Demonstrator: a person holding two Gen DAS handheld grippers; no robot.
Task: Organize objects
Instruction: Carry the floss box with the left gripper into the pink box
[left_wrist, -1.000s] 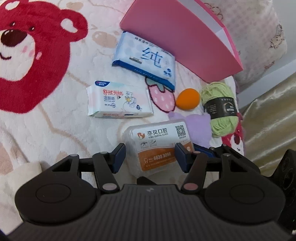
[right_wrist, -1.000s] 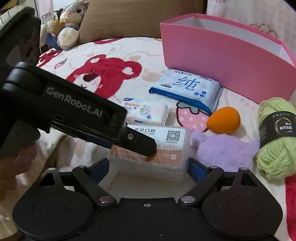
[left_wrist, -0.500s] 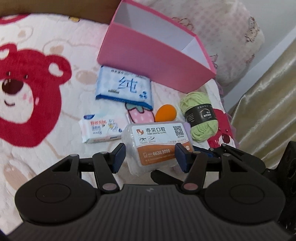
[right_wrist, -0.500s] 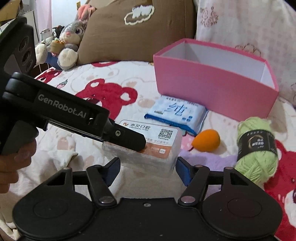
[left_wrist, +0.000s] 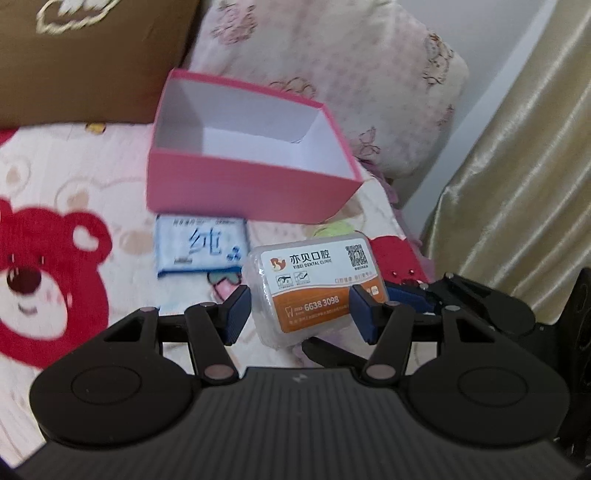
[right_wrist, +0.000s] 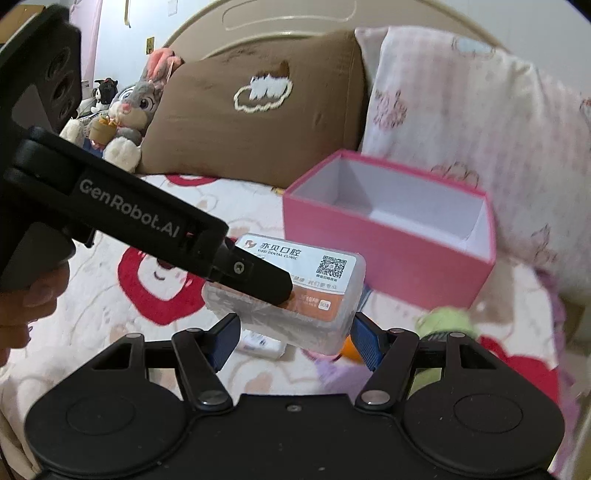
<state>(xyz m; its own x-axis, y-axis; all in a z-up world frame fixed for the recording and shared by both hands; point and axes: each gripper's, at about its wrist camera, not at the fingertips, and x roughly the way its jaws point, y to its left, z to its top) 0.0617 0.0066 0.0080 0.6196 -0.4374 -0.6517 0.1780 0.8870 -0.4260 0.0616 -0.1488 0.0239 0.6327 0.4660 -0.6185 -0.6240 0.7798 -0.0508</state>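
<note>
Grippers both clamped the dental floss box (left_wrist: 314, 291), left gripper (left_wrist: 299, 314) and right gripper (right_wrist: 293, 341) together; its long axis ran crosswise, airborne, with the pink box (left_wrist: 243, 188) at twelve o'clock.

Your left gripper (left_wrist: 299, 312) pointed steeply downward, its jaws partly apart and both blue pads pressed on the sides of the clear plastic box (left_wrist: 314, 291), holding it off the bed. Your right gripper (right_wrist: 295, 341) sat close beside it, also tilted down, jaws wider, pads flanking the box's other end. Your left hand (right_wrist: 26, 306) gripped the handle.
</note>
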